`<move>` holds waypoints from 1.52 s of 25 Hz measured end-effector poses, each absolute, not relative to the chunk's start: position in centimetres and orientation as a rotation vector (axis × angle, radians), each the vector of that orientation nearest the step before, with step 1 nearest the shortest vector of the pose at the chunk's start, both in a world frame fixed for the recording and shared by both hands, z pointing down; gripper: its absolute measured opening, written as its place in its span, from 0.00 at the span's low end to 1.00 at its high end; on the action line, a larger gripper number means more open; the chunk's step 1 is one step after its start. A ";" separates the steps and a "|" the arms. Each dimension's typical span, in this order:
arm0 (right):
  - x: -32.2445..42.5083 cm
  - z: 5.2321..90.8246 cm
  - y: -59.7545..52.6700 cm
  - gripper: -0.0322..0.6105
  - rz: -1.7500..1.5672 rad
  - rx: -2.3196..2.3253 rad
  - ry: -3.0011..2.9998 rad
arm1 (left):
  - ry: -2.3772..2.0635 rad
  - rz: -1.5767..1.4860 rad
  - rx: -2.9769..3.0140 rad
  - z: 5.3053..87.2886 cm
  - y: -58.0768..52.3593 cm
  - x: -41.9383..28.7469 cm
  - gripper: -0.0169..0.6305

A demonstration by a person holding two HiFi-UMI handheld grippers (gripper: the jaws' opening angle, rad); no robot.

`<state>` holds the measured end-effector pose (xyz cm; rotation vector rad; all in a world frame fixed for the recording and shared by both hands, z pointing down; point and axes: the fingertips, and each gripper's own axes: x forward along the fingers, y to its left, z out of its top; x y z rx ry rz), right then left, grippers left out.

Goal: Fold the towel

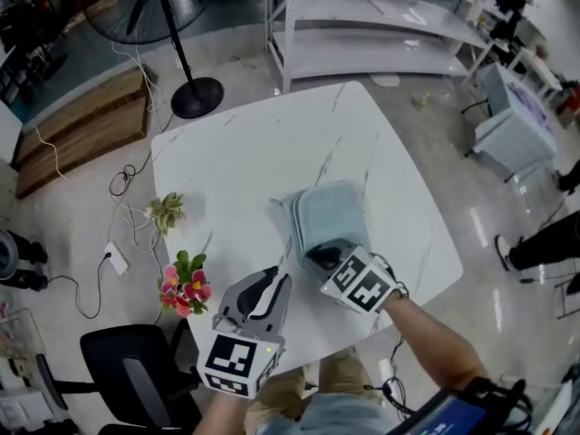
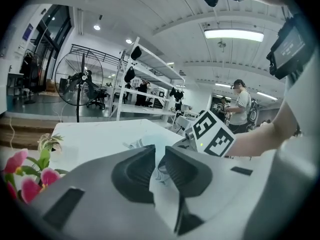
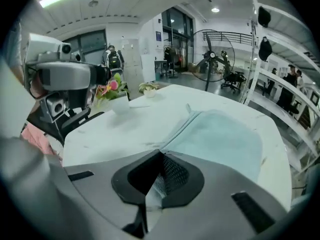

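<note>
**Open tabletop beyond and left of the towel; crowded on its near side**

The table (image 1: 263, 152) lies bare beyond the towel (image 1: 331, 214) and to its left, with a narrower bare strip to its right, so a gripper could pass freely there. At the towel's near edge the right gripper (image 1: 319, 257) is clamped on the cloth. The left gripper (image 1: 272, 279), jaws slightly apart with nothing between them, hangs just near-left of the towel, leaving little room between the two. Farther left of the towel, a small plant (image 1: 166, 212) and pink flowers (image 1: 186, 285) block the table's edge. A fan stand (image 1: 195, 96) and shelving (image 1: 362, 25) stand off the table, well beyond the towel.
</note>
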<state>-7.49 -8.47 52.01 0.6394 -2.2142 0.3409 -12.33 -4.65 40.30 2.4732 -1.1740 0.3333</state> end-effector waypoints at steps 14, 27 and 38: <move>-0.2 46.0 -8.3 0.16 0.321 0.736 -2.368 | -1.157 0.315 2.508 41.1 -9.1 -8.1 0.13; 4.3 50.5 -7.9 0.35 0.086 0.683 -2.292 | -1.229 0.481 2.249 49.6 -9.9 -7.6 0.28; 5.9 49.6 -9.2 0.18 0.027 0.809 -2.312 | -1.096 0.352 2.161 47.9 -9.0 -6.0 0.07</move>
